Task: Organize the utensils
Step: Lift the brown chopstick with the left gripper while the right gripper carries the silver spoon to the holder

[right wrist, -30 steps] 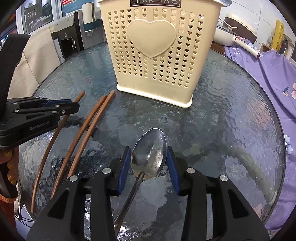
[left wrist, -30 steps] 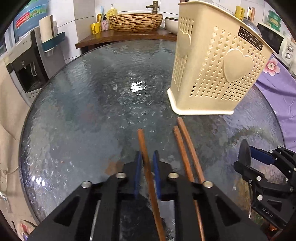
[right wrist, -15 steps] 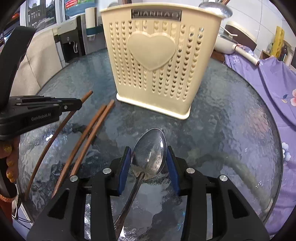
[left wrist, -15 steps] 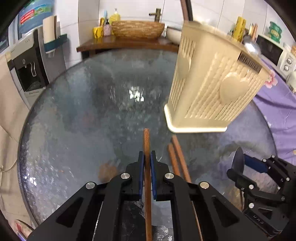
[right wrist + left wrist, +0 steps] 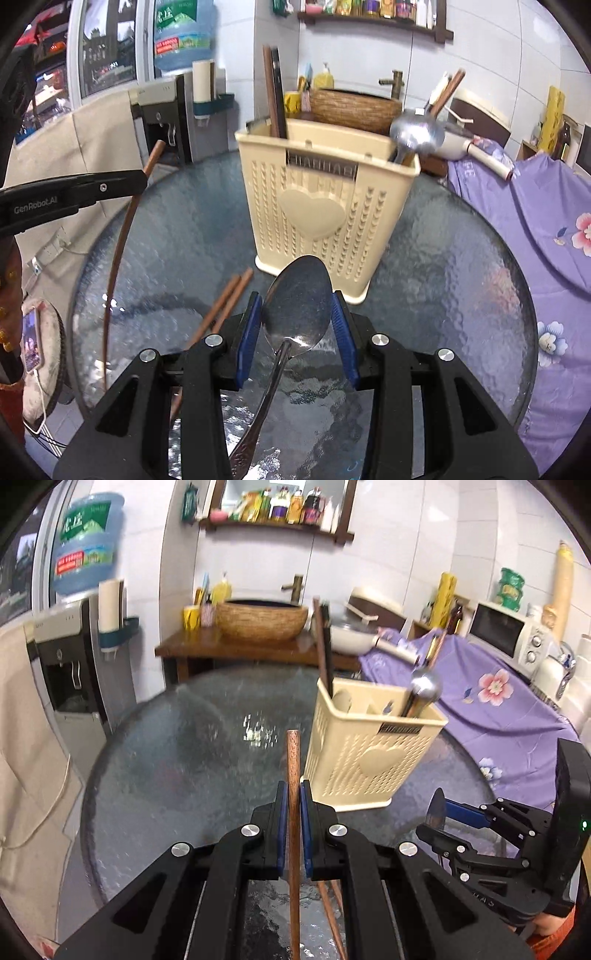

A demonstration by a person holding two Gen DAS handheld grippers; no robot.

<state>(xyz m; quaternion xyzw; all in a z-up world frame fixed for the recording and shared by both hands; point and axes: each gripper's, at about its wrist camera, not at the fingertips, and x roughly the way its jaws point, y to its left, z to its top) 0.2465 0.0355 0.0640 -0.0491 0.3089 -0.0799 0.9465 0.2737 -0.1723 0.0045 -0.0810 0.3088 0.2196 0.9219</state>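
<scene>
From your left wrist camera, the lower end of the brown chopstick point(image 5: 293, 775) runs out of frame under the camera, and the glass table point(image 5: 177, 760) is smeared by motion blur, so its surface detail is hard to read. Your left gripper point(image 5: 292, 805) is clenched on that chopstick, blue pads tight against both sides, the tip poking forward above the table. Two loose chopsticks point(image 5: 330, 904) lie on the glass, mostly hidden behind the gripper's body. The cream utensil basket point(image 5: 369, 760) stands just ahead to the right, with upright sticks and a metal ladle inside; its label is too blurred to read. Your right gripper point(image 5: 436, 814) shows at the right edge, side-on. From your right wrist camera, the spoon point(image 5: 297, 299) sits bowl-forward between the blue pads of your right gripper point(image 5: 297, 317), which is partly closed and grasping the bowl by its edges; the handle drops out of frame below. The basket point(image 5: 325, 206) stands beyond the spoon. The two chopsticks point(image 5: 225, 306) on the table are half covered by the gripper.
</scene>
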